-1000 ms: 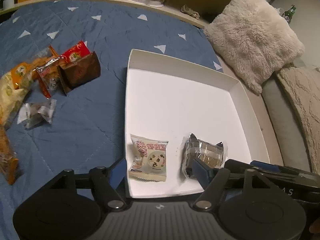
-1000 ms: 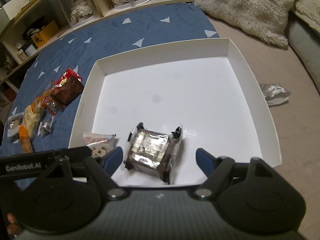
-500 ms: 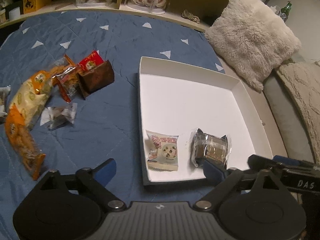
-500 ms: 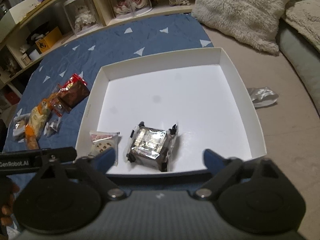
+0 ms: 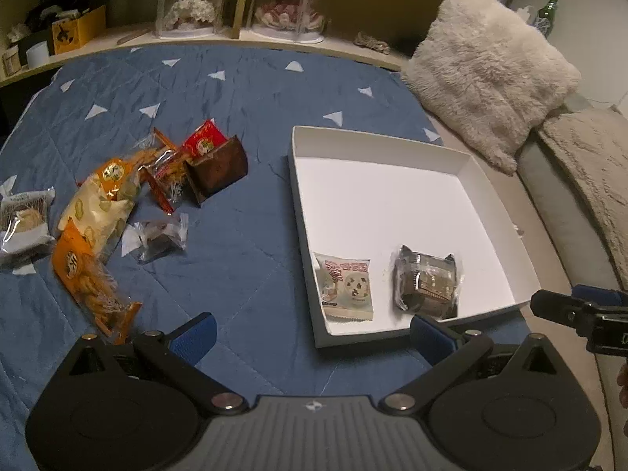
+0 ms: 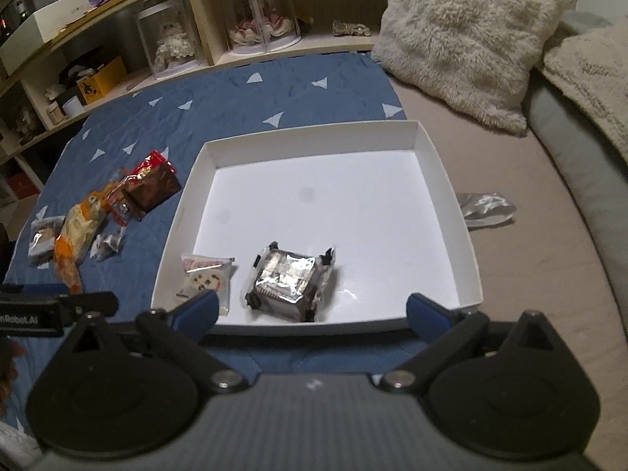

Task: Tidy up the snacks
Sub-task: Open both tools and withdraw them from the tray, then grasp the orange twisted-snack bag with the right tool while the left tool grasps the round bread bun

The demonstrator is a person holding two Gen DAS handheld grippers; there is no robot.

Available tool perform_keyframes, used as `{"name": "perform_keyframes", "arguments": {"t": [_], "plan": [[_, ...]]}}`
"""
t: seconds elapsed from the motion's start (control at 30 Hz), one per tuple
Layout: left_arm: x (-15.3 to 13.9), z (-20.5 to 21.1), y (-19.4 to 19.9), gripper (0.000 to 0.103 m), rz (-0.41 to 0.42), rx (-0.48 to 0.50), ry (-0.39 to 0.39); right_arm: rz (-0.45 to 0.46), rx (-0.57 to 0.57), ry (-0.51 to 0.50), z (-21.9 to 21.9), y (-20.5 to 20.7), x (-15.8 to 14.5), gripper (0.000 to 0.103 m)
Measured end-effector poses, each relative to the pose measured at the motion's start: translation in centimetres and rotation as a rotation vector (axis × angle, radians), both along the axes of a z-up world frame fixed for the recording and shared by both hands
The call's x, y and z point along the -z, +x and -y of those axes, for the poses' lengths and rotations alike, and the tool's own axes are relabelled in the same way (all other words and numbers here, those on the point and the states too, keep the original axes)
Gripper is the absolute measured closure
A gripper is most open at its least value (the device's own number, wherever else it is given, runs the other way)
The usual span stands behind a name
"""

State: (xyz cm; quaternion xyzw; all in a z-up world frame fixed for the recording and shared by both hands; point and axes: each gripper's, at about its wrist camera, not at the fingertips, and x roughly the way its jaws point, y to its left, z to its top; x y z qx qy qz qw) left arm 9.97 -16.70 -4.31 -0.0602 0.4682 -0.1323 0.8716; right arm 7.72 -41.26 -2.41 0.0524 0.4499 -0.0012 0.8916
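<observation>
both grippers, left gripper (image 5: 310,333) and right gripper (image 6: 310,310), gape wide and empty near the box (image 5: 494,192) on the bed, free to fetch. cookie (image 5: 347,284) and cake (image 5: 428,282) lie inside it; loose snacks (image 5: 117,204) wait left. only the right view shows a foil wrapper (image 6: 484,208) beyond the box.

Both wrist views look down and forward from above the near edge of the white box (image 5: 463,159). The left one sits further left, taking in the loose snacks (image 5: 117,212); the right one (image 6: 314,133) faces the box squarely. Both share it.
</observation>
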Motion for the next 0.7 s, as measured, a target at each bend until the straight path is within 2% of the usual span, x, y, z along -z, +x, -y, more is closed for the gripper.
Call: {"name": "perform_keyframes", "arguments": {"t": [0.4, 0.7], "plan": [[-3.3, -3.5, -2.3, 0.0, 0.109, 0.029, 0.002, 0.04, -0.012, -0.003, -0.8, -2.4, -2.2, 0.001], [-4.4, -9.5, -2.7, 0.0, 0.155, -0.041, 0.008, 0.073, -0.041, 0.021, -3.3, -2.5, -3.2, 0.001]]}}
